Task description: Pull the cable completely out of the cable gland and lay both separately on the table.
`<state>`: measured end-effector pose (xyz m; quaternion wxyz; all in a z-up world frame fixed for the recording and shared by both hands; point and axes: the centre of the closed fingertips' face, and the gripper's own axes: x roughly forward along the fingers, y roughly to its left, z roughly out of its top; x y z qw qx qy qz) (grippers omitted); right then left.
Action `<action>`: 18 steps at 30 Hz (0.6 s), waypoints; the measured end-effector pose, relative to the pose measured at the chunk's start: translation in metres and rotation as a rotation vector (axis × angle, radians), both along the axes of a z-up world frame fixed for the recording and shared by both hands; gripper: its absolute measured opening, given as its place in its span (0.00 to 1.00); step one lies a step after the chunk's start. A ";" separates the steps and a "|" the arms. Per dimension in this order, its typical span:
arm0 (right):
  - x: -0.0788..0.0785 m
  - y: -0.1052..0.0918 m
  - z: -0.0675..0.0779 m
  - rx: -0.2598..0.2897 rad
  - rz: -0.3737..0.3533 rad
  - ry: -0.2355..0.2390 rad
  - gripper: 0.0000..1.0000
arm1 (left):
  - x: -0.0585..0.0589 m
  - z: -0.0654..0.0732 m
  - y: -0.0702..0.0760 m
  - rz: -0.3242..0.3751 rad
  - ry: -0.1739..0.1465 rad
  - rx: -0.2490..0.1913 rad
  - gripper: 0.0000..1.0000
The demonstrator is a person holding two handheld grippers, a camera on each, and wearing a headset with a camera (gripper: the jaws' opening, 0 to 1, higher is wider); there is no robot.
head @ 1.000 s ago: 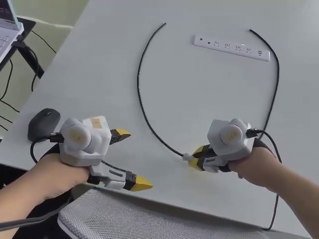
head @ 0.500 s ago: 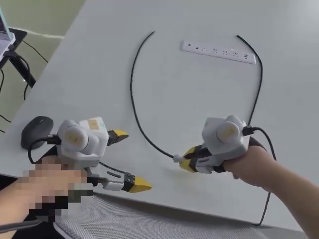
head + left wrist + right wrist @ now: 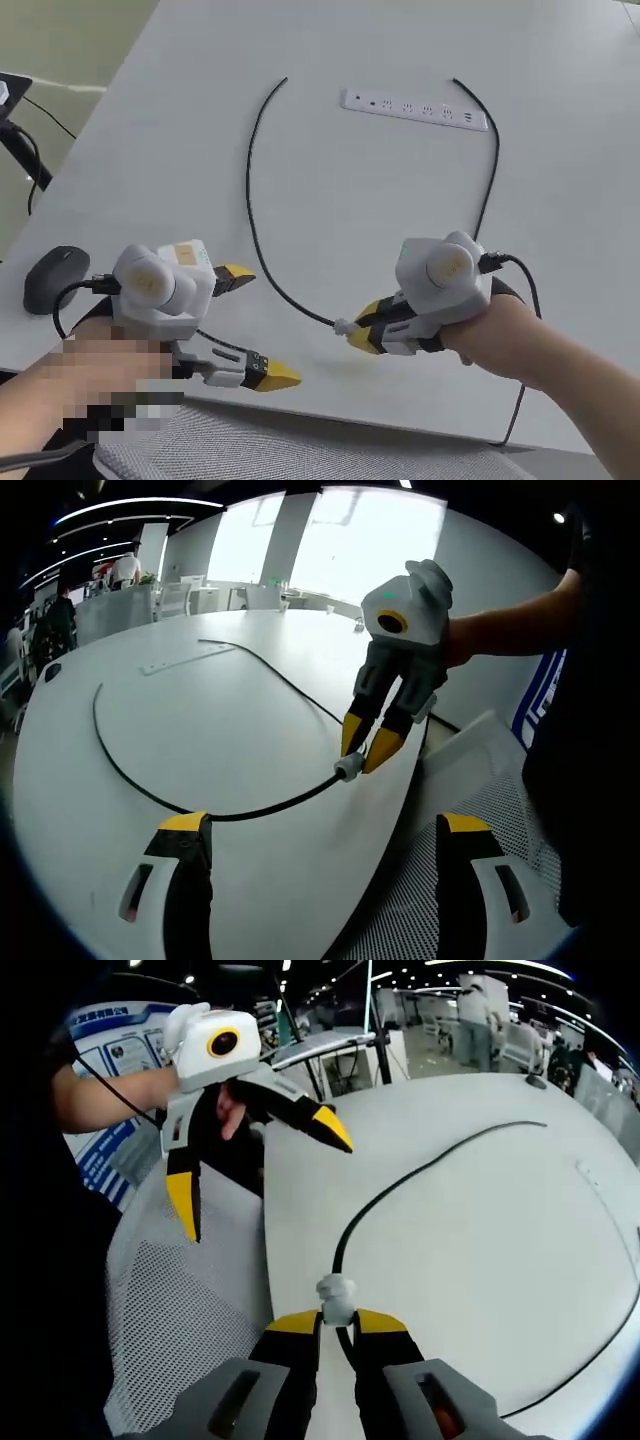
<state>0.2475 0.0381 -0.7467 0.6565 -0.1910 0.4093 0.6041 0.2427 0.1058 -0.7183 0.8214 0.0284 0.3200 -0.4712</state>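
Right gripper (image 3: 362, 335) was pinched shut at the near cable (image 3: 250, 200) end, apparently on the stub just behind the gland (image 3: 345, 326). Left gripper (image 3: 262, 325) was wide open, holding nothing, close by over the table (image 3: 400, 200) edge. Gland not off yet. My read: the pull-out and laying both down were left to do.

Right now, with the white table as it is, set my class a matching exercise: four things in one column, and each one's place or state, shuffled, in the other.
1. long black cable
2. small white cable gland
3. white power strip
4. left gripper

a. jaws wide open, holding nothing
b. lying flat on the far part of the table
c. pinched at the right gripper yellow tips
d. curving across the table top

Pairs: 1-d, 2-c, 3-b, 4-a.
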 end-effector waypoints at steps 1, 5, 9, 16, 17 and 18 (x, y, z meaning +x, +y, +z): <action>-0.001 0.000 0.001 0.002 0.002 0.000 0.07 | 0.001 0.001 -0.001 -0.004 -0.001 -0.001 0.93; -0.006 0.001 0.006 0.011 0.032 -0.013 0.07 | 0.003 0.003 -0.008 -0.027 -0.008 0.001 0.92; -0.011 0.002 0.008 0.011 0.067 -0.034 0.07 | 0.005 0.004 -0.014 -0.045 -0.007 0.002 0.91; -0.012 0.001 0.014 0.022 0.082 -0.048 0.07 | 0.006 0.002 -0.027 -0.079 -0.002 -0.018 0.88; -0.013 0.000 0.014 0.022 0.086 -0.050 0.07 | 0.006 0.001 -0.029 -0.085 0.002 -0.021 0.87; -0.013 -0.001 0.014 0.021 0.089 -0.052 0.07 | 0.006 0.000 -0.030 -0.087 0.004 -0.023 0.86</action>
